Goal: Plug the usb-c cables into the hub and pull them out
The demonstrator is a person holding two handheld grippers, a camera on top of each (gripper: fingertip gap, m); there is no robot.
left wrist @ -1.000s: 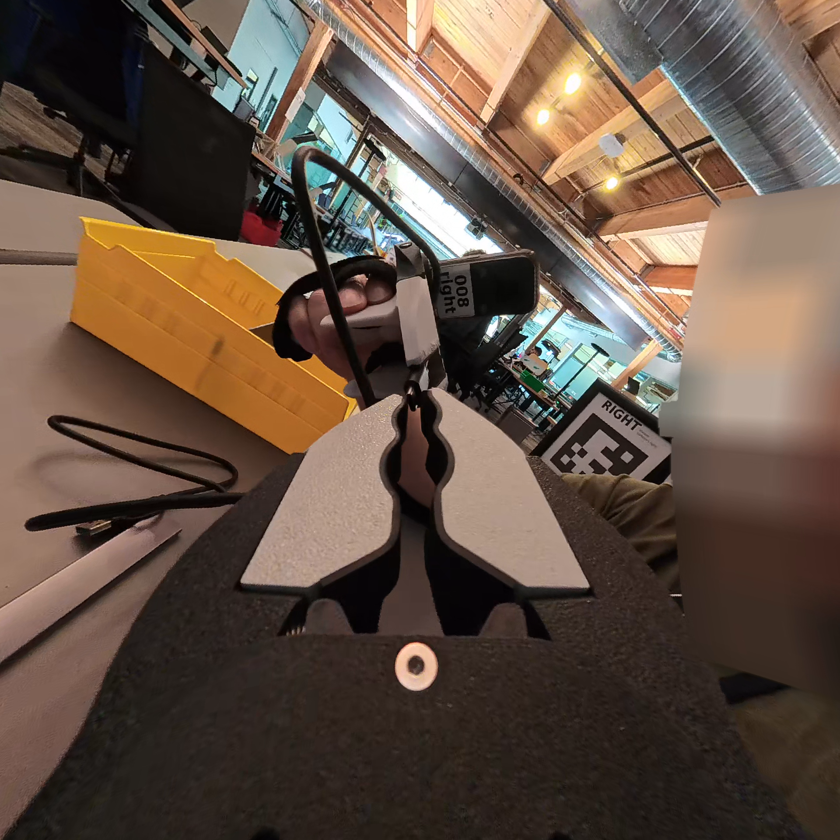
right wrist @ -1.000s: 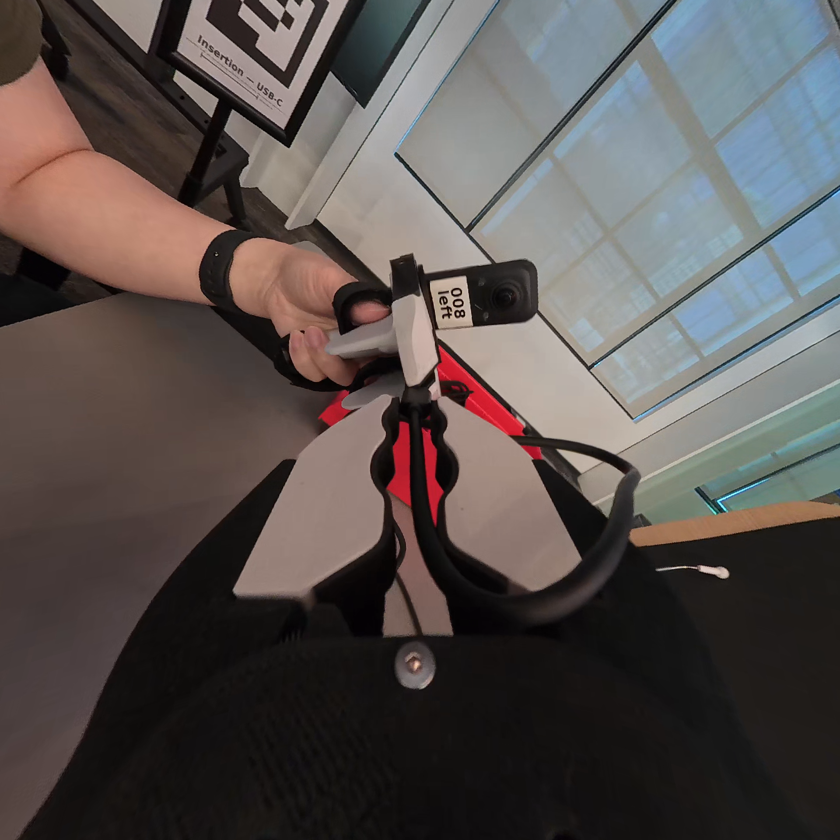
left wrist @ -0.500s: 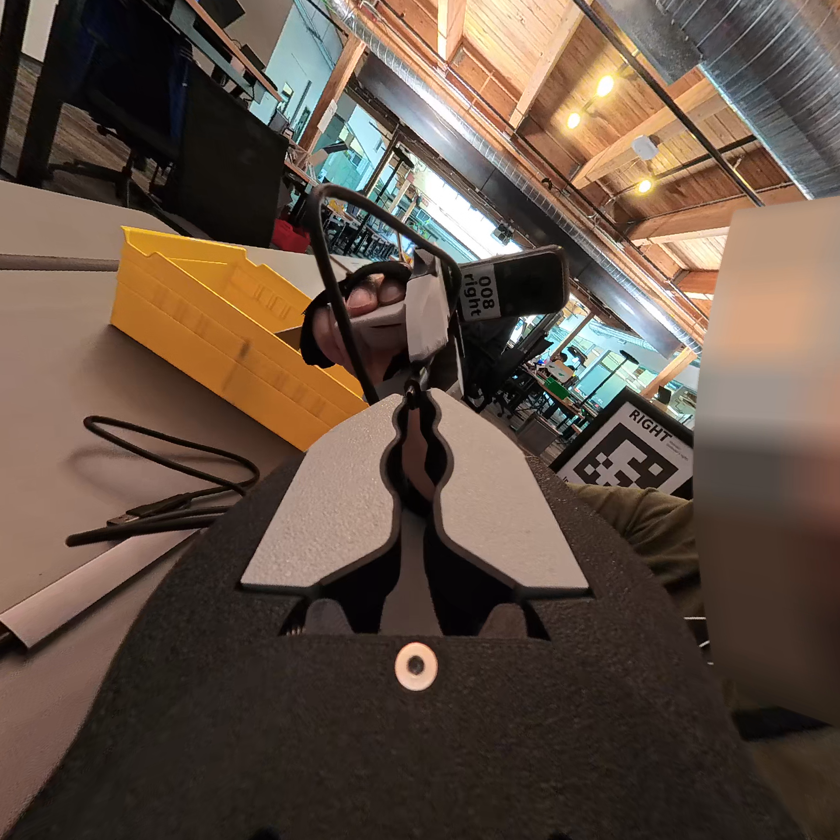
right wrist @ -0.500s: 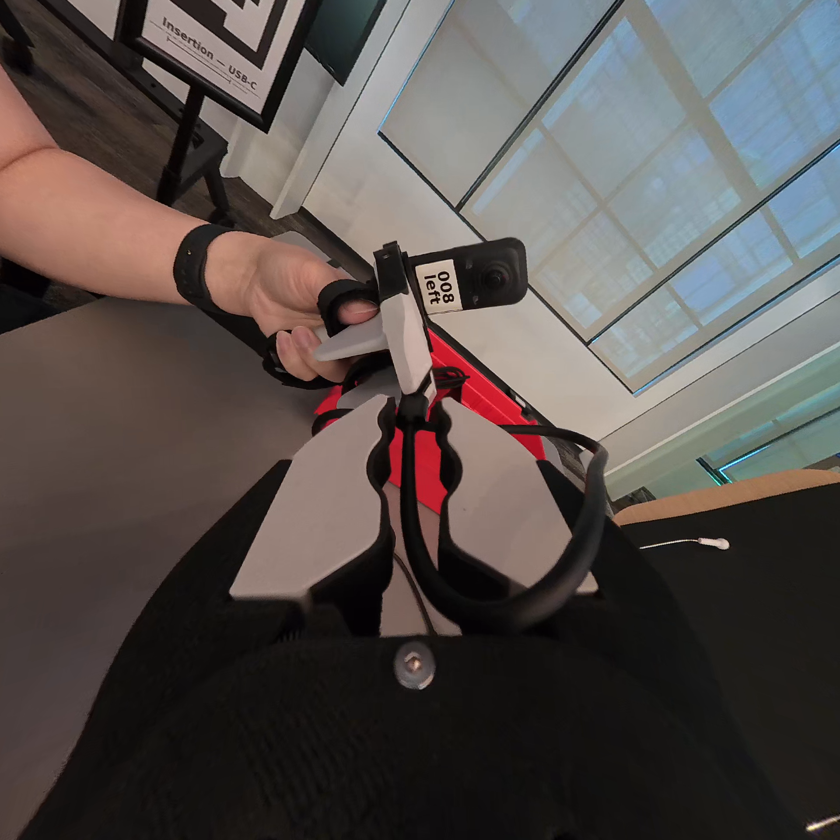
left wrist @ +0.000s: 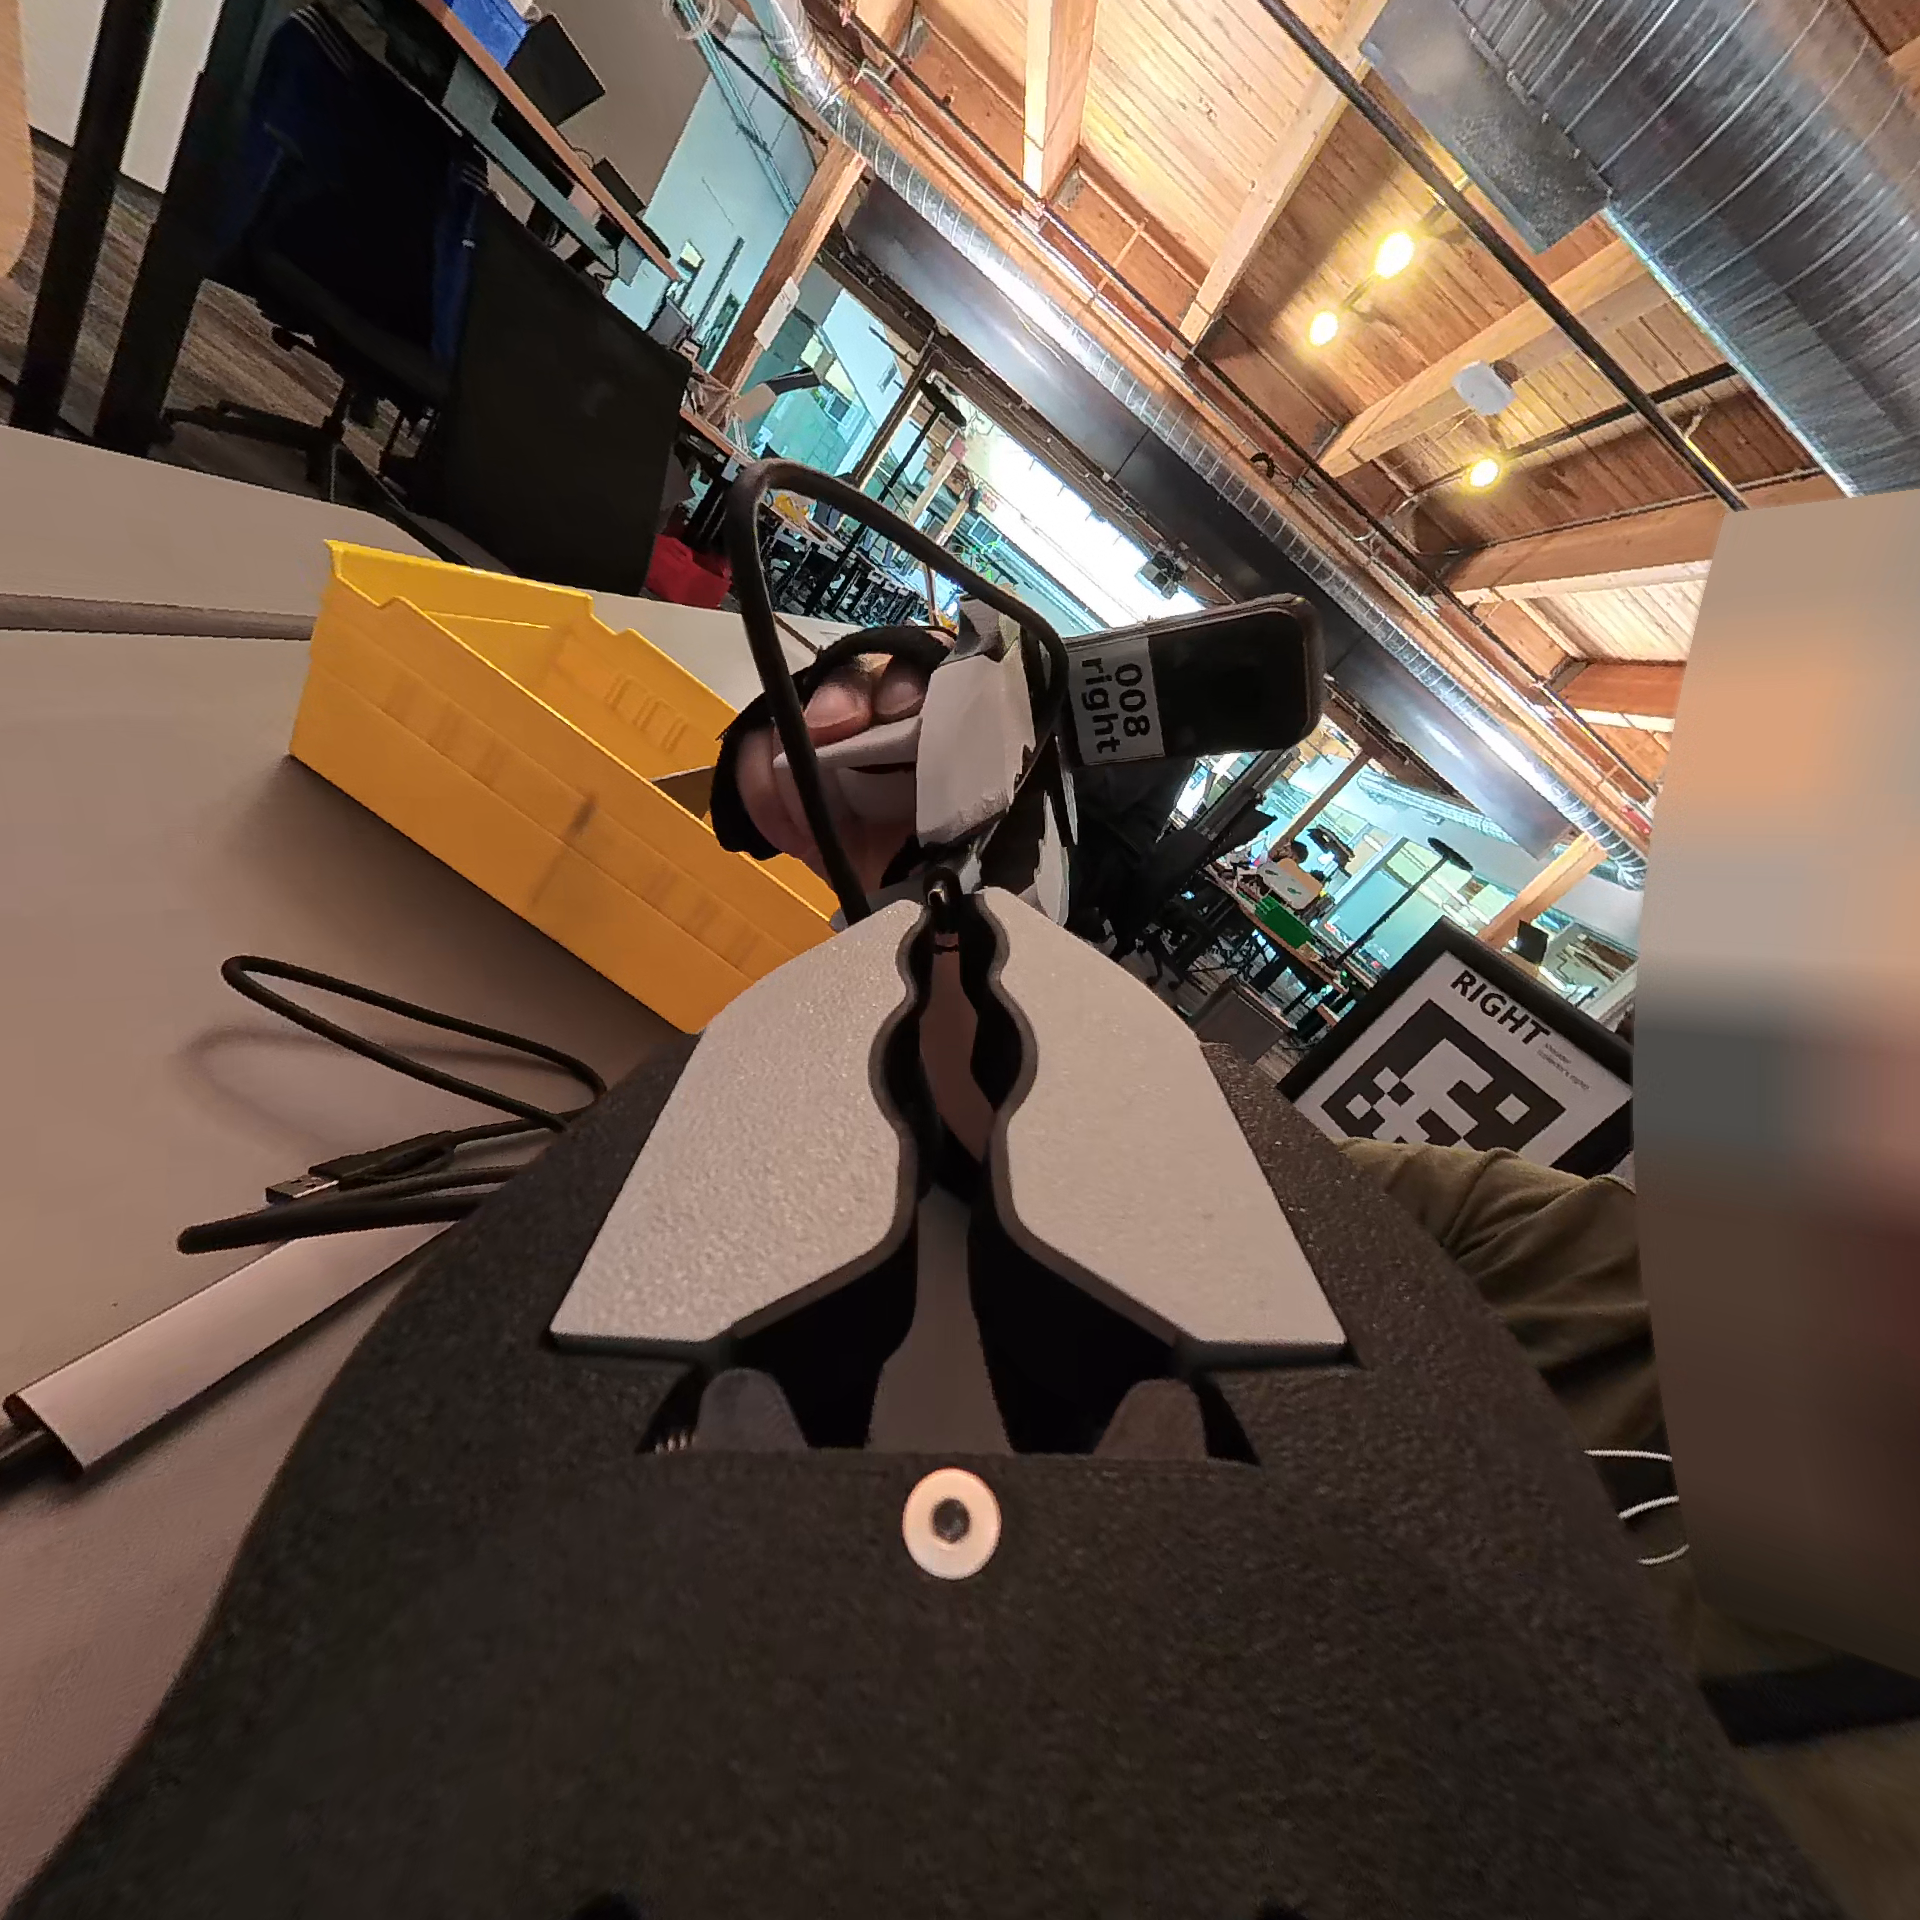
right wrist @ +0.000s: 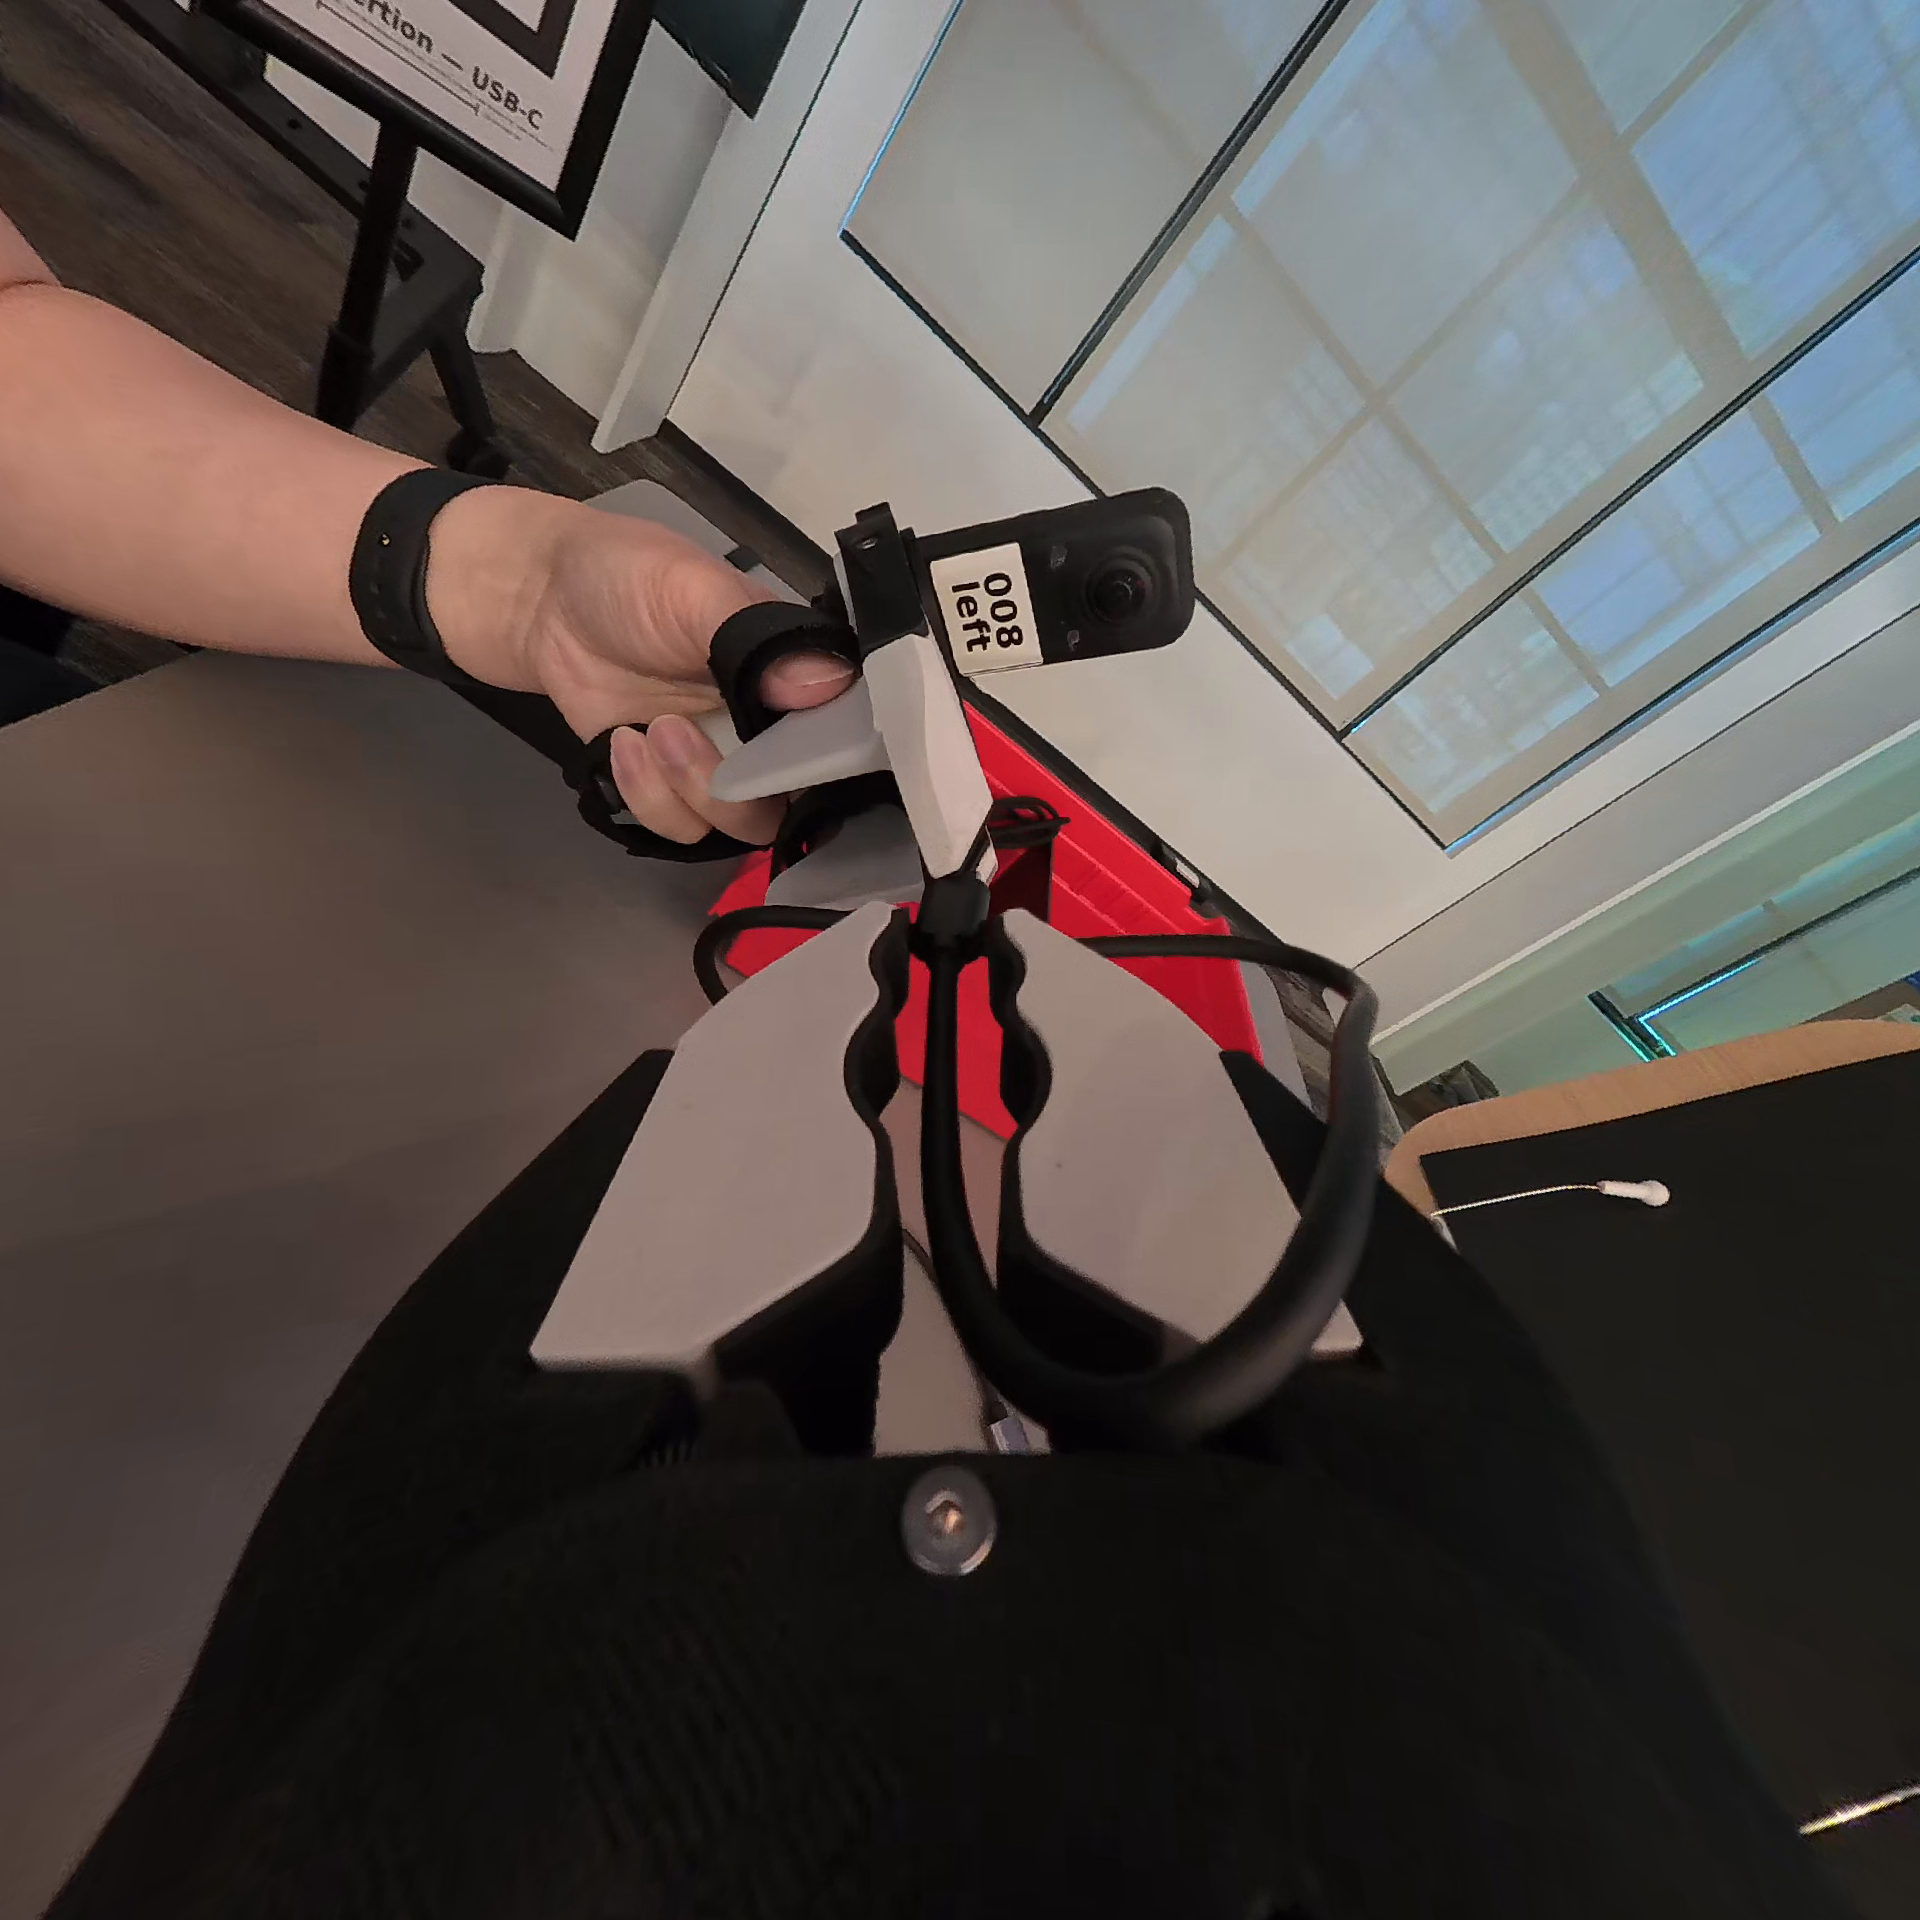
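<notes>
A black USB-C cable runs up the channel between the right gripper's grey fingers, its rubbery plug boot pinched at their tips; the slack loops out to the right and back beneath the fingers. Tip to tip with it is the left gripper, its textured grey fingers nearly closed on a small dark part at the tips. Whether this is the hub cannot be told.

In the right wrist view, a bare forearm with a black wristband reaches in from the left, the hand curled round the left gripper's handle, thumb and finger through black loops, a small black camera on top. Behind it lies a red bin on the matte grey table.

Only the left wrist view shows the right gripper end-on, held by a hand in similar loops, the cable arching above it. It also shows a yellow plastic bin, a second black cable lying coiled on the table with its metal plug free, and a pale flat strip at the left edge.
</notes>
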